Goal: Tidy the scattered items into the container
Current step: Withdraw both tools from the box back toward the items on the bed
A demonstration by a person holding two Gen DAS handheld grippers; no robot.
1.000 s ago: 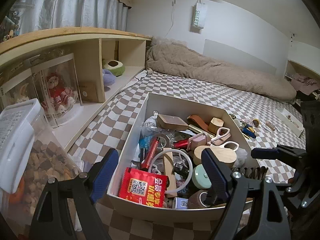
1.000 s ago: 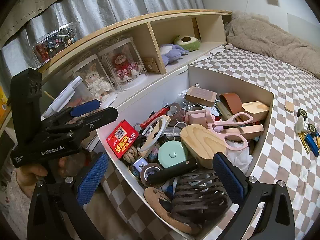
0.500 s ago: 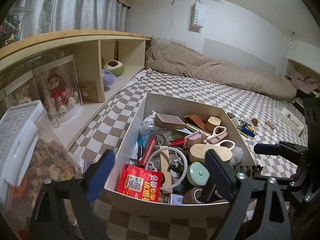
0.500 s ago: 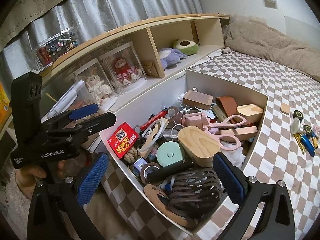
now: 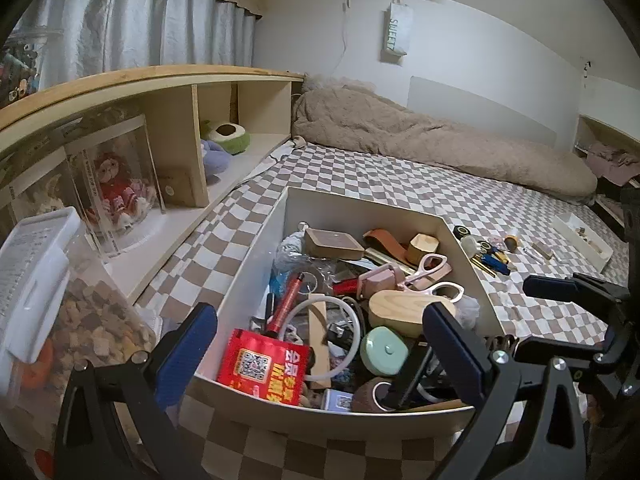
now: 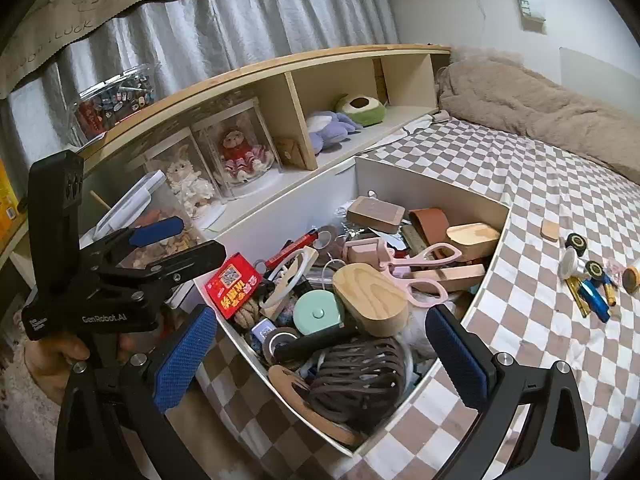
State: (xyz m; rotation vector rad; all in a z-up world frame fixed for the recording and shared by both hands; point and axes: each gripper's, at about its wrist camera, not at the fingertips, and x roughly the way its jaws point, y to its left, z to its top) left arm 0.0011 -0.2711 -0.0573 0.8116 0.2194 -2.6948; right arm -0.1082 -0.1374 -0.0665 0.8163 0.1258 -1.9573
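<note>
A white box (image 5: 256, 256) (image 6: 436, 192) sits on the checkered bed, full of items: red packet (image 5: 262, 364) (image 6: 232, 284), wooden oval (image 6: 370, 304), pink scissors (image 6: 420, 268), mint case (image 5: 384, 350). Several small items (image 6: 588, 276) (image 5: 486, 250) lie scattered on the bed right of the box. My left gripper (image 5: 320, 352) is open and empty before the box's near end. My right gripper (image 6: 320, 352) is open and empty above the box's near corner; the left gripper also shows in the right wrist view (image 6: 160, 236).
A wooden shelf (image 5: 188, 152) with plush toys and clear display cases runs along the left. A clear tub of snacks (image 5: 60, 304) stands near left. A beige blanket (image 5: 420, 144) lies at the far end. A small white tray (image 5: 584, 240) sits at the right.
Both grippers have drawn back and lifted a little from the box, so it looks smaller and farther. Both stay open and empty.
</note>
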